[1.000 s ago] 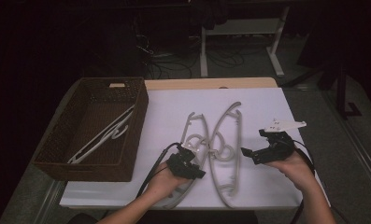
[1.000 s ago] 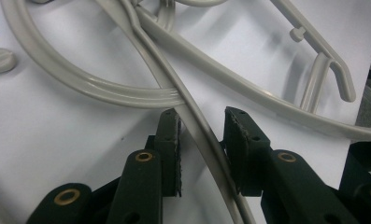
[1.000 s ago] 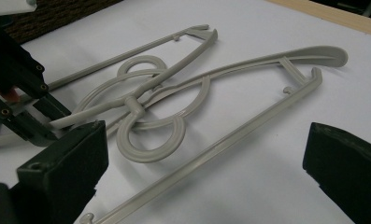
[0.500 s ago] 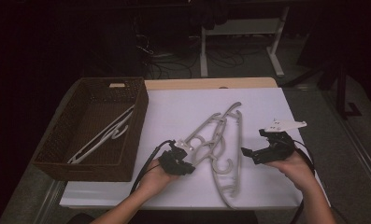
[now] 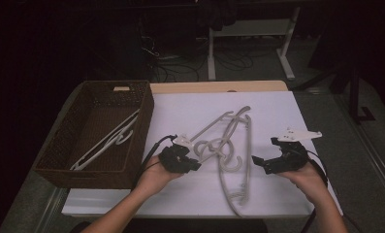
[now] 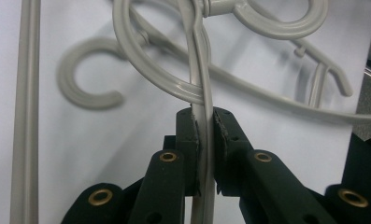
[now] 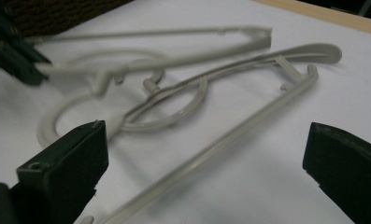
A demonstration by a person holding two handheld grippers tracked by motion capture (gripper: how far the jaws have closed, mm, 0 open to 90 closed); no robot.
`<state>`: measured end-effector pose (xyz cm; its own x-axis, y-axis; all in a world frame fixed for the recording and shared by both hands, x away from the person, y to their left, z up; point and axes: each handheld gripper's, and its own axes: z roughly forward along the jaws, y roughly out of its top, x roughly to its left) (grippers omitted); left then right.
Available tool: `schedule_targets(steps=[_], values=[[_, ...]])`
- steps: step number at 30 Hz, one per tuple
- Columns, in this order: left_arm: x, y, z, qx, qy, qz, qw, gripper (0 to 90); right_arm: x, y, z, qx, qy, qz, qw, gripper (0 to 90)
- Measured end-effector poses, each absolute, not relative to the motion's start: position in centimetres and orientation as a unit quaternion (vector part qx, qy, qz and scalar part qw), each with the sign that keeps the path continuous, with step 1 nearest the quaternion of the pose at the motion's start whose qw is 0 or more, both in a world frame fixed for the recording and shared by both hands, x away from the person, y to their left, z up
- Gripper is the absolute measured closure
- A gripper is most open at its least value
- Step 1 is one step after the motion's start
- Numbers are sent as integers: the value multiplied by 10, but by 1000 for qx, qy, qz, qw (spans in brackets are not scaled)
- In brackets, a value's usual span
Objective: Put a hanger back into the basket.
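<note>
Two pale grey plastic hangers lie crossed on the white table top. My left gripper (image 5: pixel 192 164) is shut on one arm of the slanted hanger (image 5: pixel 213 127). In the left gripper view its jaws pinch that thin bar (image 6: pixel 203 140) just below a looped hook (image 6: pixel 146 70). The second hanger (image 5: pixel 248 145) lies lengthwise beneath it, its hook (image 5: pixel 232 165) close to my left gripper. My right gripper (image 5: pixel 264 163) hovers open to the right of both hangers, holding nothing. In the right gripper view its jaws stand wide apart around the second hanger's long bar (image 7: pixel 230 140).
A dark woven basket (image 5: pixel 147 121) stands at the table's left with a white hanger (image 5: pixel 107 141) inside. A wooden strip (image 5: pixel 219 86) runs along the far table edge. Table legs and cables sit on the floor beyond.
My left gripper has drawn the held hanger a little leftward and swung it from lengthwise to a slant. The right gripper has stayed put and open.
</note>
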<state>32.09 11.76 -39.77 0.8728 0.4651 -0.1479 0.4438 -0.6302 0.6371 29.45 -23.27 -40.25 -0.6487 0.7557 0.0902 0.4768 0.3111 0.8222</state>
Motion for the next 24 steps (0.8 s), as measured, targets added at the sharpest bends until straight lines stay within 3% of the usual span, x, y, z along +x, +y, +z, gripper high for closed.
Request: schedule_targets(steps=[12, 24], values=[[345, 142, -328, 894, 239, 38, 377, 822, 284, -236, -427, 398, 786, 449, 150, 2], [361, 208, -261, 889, 237, 82, 383, 822, 287, -235, -433, 403, 785, 447, 147, 2]])
